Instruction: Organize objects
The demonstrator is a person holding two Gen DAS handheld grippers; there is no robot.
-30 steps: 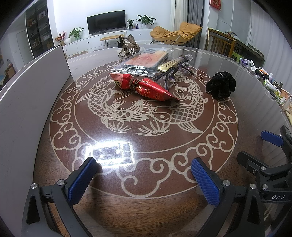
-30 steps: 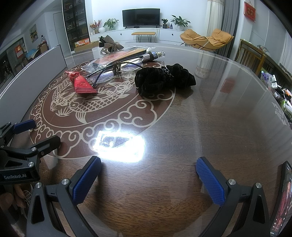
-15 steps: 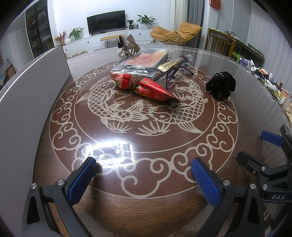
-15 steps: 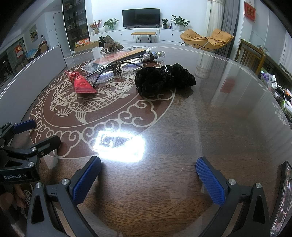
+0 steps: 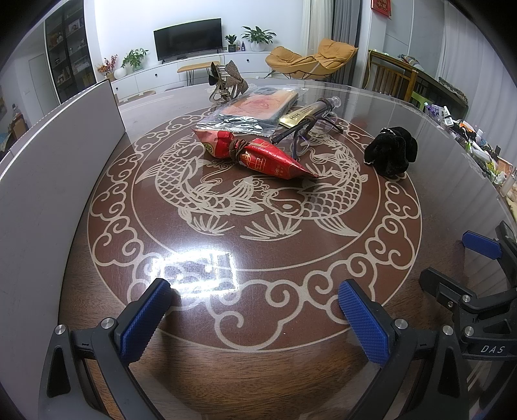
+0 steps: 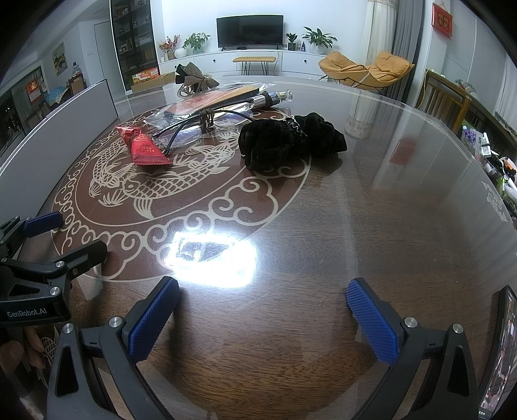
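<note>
red packet (image 5: 255, 155) is lying mid-table in my left view, beside glasses (image 5: 303, 135) and a plastic bag (image 5: 252, 110), with a black scrunchie (image 5: 391, 153) off to the right. i'm holding the left gripper (image 5: 255, 318) wide apart over the table (image 5: 290, 371), gripping nothing. in my right view the right gripper (image 6: 263, 318) is gaping too, empty, scrunchie (image 6: 287, 139) well ahead.

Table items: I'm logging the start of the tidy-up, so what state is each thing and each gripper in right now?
left gripper: open, empty
right gripper: open, empty
red packet: lying flat, tied with cord at its middle
black scrunchie: bunched, resting on the table
glasses: lying on the table, cord around them
clear bag: lying flat
television: screen dark
</note>
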